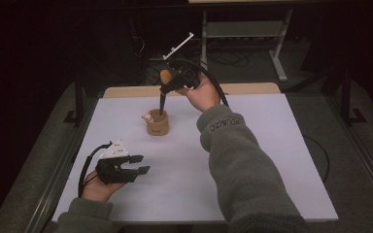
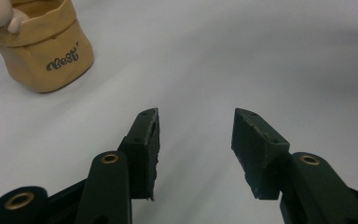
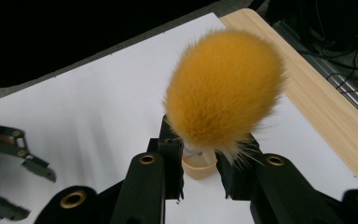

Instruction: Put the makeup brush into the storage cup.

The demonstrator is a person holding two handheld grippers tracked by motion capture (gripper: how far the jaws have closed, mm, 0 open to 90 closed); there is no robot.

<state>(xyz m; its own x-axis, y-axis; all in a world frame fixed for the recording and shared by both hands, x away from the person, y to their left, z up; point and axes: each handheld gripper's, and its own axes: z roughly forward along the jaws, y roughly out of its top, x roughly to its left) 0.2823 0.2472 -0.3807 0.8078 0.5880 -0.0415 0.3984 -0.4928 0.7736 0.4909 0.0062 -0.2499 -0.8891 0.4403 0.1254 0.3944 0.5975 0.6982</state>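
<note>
We hold the right gripper (image 1: 167, 87) clamped on the fluffy brush (image 1: 165, 76) at twelve o'clock, lowering it straight into the cup (image 1: 157, 123), while the left gripper (image 1: 137, 164) idles wide open, empty.

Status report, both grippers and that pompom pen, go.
Left gripper open, idle. Right gripper shut on pompom pen, pen tip in tan cup. No obstruction.

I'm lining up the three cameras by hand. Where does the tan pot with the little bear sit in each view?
High view: the pot stands at the table's centre, beyond the left tool, with a dark stick held by the right tool reaching down to it.
Left gripper view: top left corner, bear on its rim.
Right gripper view: its tan rim peeks out below the orange pom-pom.
Shared landmark: the white tabletop.
</note>
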